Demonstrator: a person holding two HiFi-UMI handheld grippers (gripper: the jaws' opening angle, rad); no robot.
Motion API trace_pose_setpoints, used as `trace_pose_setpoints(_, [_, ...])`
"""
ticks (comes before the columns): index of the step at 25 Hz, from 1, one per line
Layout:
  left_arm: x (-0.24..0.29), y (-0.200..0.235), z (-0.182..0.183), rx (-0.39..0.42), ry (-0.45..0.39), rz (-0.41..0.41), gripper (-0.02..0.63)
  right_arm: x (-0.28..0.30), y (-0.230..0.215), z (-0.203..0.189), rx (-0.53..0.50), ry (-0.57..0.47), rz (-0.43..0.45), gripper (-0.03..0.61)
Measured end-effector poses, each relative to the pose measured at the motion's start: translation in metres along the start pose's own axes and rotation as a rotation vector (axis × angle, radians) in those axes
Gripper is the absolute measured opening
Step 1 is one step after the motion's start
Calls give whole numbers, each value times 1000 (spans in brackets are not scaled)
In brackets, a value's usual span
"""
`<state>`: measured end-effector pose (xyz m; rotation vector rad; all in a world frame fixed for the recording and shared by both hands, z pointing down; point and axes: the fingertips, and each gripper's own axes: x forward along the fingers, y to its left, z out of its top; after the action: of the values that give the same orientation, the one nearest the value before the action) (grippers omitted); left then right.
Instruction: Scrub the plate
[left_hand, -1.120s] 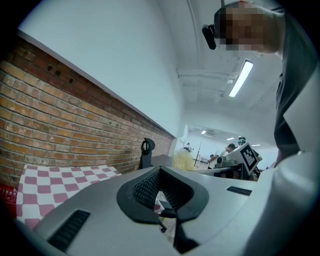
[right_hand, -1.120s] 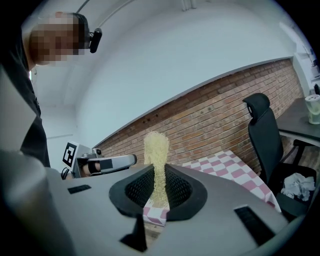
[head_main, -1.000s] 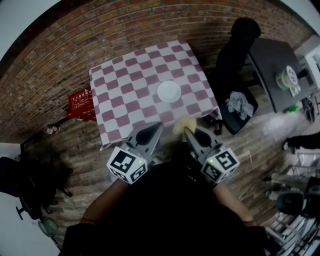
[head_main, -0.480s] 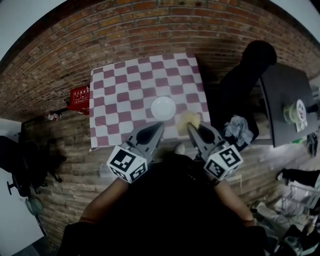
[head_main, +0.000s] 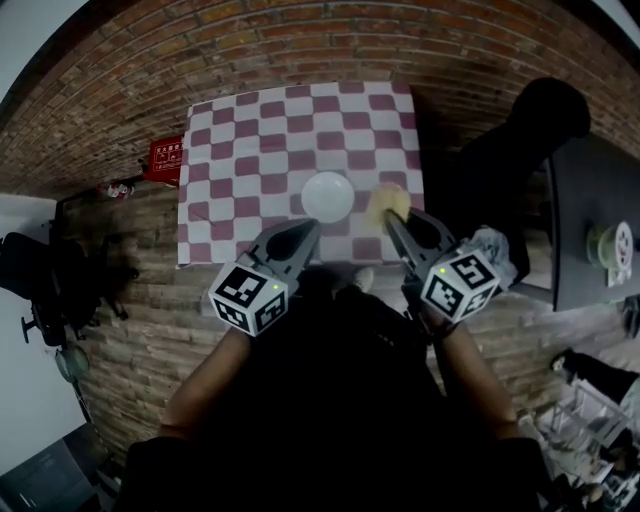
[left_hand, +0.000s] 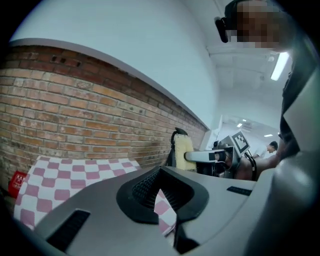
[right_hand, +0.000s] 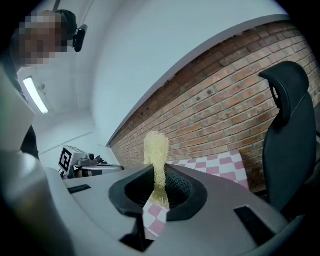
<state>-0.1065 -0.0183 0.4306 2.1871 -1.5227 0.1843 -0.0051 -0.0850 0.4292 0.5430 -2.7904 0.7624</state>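
Note:
A white plate (head_main: 328, 196) sits on the red-and-white checked table (head_main: 250, 150), near its front edge. My right gripper (head_main: 392, 218) is shut on a yellow sponge (head_main: 387, 205), which hangs over the cloth just right of the plate. In the right gripper view the sponge (right_hand: 156, 150) sticks up between the jaws of the right gripper (right_hand: 159, 192). My left gripper (head_main: 305, 232) hovers at the table's front edge, just below the plate. Seen in its own view, the left gripper (left_hand: 161, 187) is shut with nothing in it. The plate is hidden in both gripper views.
A black office chair (head_main: 520, 150) stands close to the table's right side, with a crumpled grey cloth (head_main: 492, 243) on it. A dark desk (head_main: 600, 230) is further right. A red box (head_main: 165, 160) lies left of the table, and another black chair (head_main: 40, 280) is at far left.
The table and plate have come closer. Both grippers now reach the table's front edge. The sponge has gone from in front of the table to over the cloth beside the plate.

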Motion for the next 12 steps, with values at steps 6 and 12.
trace_pose_setpoints(6, [30,42,-45,-101,83,15,9,25,-36,-24,4,92,-27,48])
trace_pose_setpoints(12, [54,91,-88,-185,199,11,11,59,-56,-56,26,204,-40,49])
